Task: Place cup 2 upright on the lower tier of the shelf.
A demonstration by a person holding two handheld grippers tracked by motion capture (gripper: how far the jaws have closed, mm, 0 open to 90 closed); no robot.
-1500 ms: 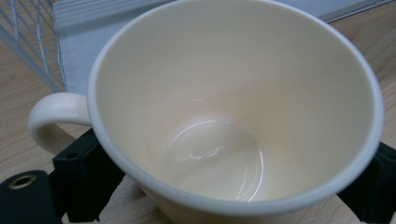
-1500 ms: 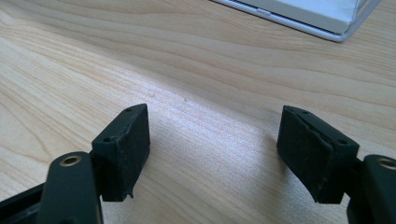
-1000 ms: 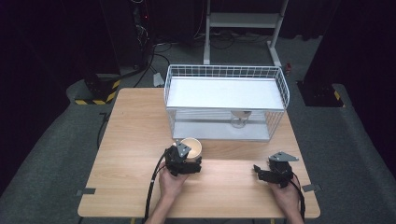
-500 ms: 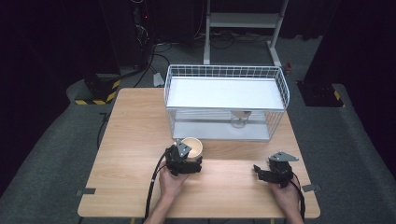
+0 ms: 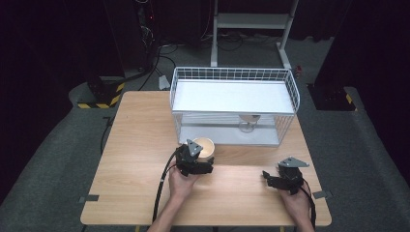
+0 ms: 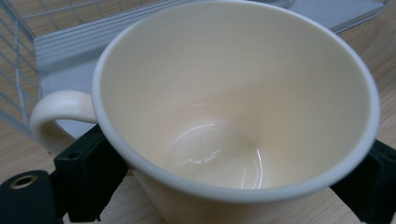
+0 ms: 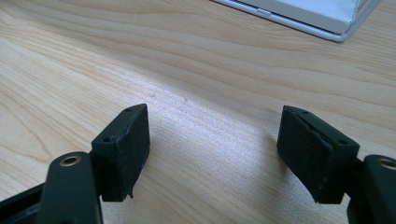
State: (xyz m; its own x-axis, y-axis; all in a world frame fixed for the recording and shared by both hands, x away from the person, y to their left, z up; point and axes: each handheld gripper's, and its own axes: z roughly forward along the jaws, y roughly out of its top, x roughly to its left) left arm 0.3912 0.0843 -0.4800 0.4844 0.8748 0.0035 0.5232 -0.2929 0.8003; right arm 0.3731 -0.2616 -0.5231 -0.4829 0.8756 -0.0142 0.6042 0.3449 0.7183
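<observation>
nothing moved since earlier: left gripper [image 5: 199,157] clamped on cream cup [image 6: 233,116] beside wire basket [image 5: 296,96]; right gripper [image 7: 212,149] spread wide, idle. risk: cup slipping if tilted.

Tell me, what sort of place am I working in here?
Likely a lab recording setup: a lone wooden table on grey carpet, dark surroundings, floor cables, and a white wire rack beside the cream mug.
</observation>
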